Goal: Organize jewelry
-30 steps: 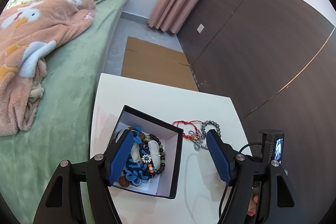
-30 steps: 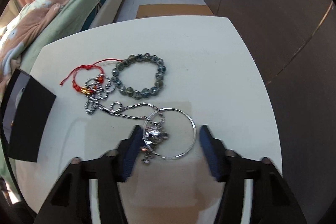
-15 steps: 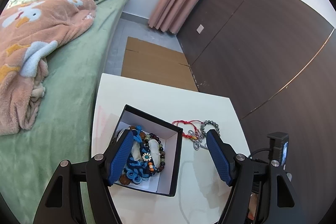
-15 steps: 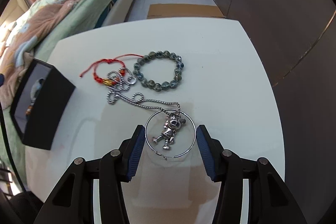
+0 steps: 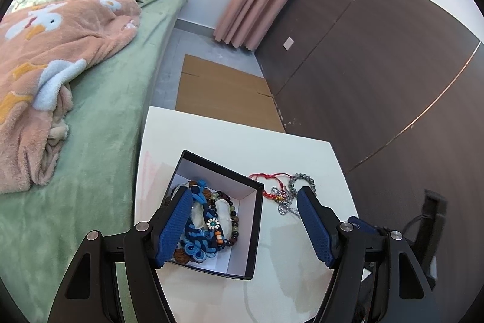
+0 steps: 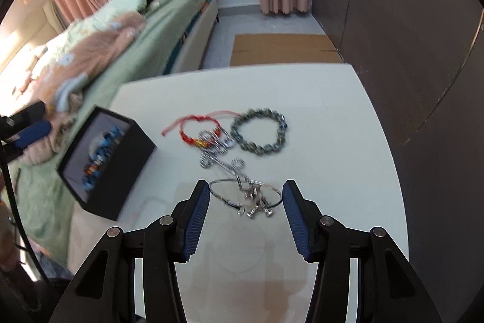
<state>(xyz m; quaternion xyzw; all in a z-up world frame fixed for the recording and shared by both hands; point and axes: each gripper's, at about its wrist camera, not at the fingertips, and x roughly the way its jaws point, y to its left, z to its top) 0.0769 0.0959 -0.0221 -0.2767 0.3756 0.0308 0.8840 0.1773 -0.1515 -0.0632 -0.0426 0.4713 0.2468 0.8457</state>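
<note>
Plainly, no brand, label or writing can be read on any item here. The right hand-held gripper stands about half open with a thin silver bangle spanning the gap between its blue pads; the bangle's ends sit right at both pads and it looks lifted off the white bench, so it seems clamped across its width. A silver charm dangles inside the bangle, and a silver chain trails from it forward onto the bench. Just beyond the chain lie a red cord bracelet and, to its right, a dark green beaded bracelet, the two nearly touching (the chain's far loops overlap the red cord).

The left hand-held gripper hangs wide open and holds nothing. Below its left finger sits an open black box with a white lining, already carrying blue knotted cord and beaded bracelets. The box's right wall stands between that pile and the loose pieces ahead of the right finger. A green bed with a pink blanket lies left of the bench, and flattened cardboard lies on the floor beyond it.
</note>
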